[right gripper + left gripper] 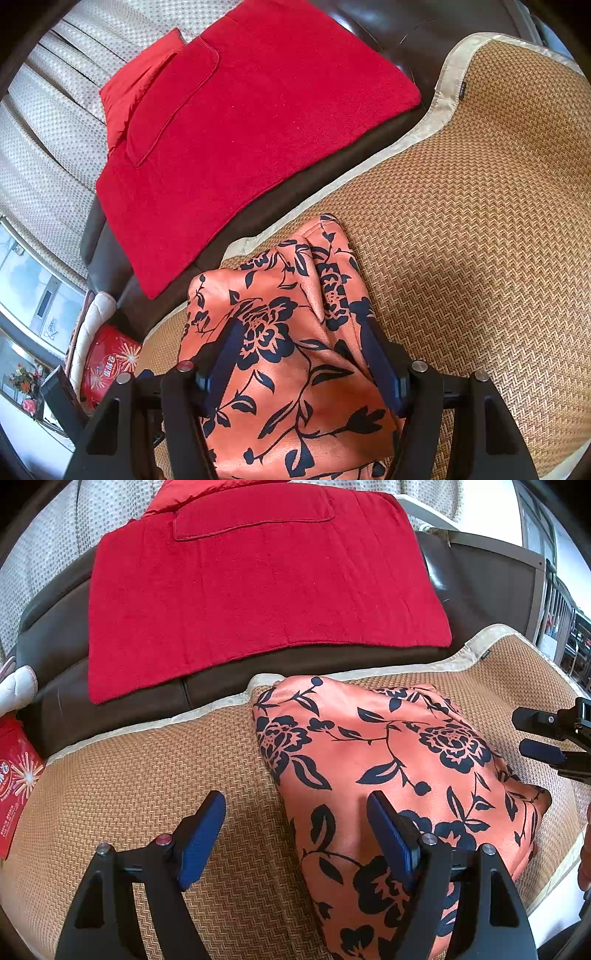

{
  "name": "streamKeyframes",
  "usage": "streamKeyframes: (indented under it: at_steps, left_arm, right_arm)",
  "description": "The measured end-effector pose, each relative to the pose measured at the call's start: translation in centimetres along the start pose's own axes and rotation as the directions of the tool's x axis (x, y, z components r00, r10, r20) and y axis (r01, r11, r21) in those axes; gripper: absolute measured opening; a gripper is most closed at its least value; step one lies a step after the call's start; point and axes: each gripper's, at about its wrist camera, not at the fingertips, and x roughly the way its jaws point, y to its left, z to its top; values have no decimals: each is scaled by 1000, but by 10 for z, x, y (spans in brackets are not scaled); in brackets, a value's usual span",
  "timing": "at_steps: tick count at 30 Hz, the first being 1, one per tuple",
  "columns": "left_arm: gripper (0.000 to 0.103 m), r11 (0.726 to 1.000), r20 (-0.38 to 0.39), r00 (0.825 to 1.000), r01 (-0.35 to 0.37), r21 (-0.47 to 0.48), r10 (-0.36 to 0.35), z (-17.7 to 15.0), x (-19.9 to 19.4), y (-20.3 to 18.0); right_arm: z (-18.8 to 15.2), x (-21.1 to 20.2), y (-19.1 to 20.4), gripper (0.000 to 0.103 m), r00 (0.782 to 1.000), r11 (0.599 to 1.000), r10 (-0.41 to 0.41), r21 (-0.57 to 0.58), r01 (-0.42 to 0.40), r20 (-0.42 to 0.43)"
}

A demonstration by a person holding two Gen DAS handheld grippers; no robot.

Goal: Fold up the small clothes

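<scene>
- The orange satin garment with black flower print [388, 771] lies bunched on the woven tan mat [147, 768].
- The left gripper [295, 812] is spread, one finger over the cloth.
- The right gripper [303, 343] is spread above it.
- A red terry towel [258, 590] lies beyond, on the dark sofa [480, 576].

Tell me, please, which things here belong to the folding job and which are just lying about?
Job: orange floral garment, left gripper, right gripper.
Lying about: woven mat, red towel, red packet, brown sofa.

A brown sofa [480, 576] carries a woven mat [147, 768] bearing the floral garment [369, 746], plus a red towel [258, 590].
</scene>
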Motion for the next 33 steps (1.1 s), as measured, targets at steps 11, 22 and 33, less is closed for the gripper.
streamKeyframes:
  at_steps: [11, 22, 33]
  left_arm:
    - [79, 1000, -6, 1000, 6, -2, -6, 0, 3, 2]
    - [79, 1000, -10, 1000, 14, 9, -13, 0, 3, 1]
    - [79, 996, -50, 995, 84, 0, -84, 0, 8, 0]
  right_arm:
    - [0, 2, -1, 69, 1000, 1000, 2, 2, -2, -3]
    - [1, 7, 0, 69, 1000, 1000, 13, -4, -13, -10]
    - [2, 15, -5, 69, 999, 1000, 17, 1, -17, -43]
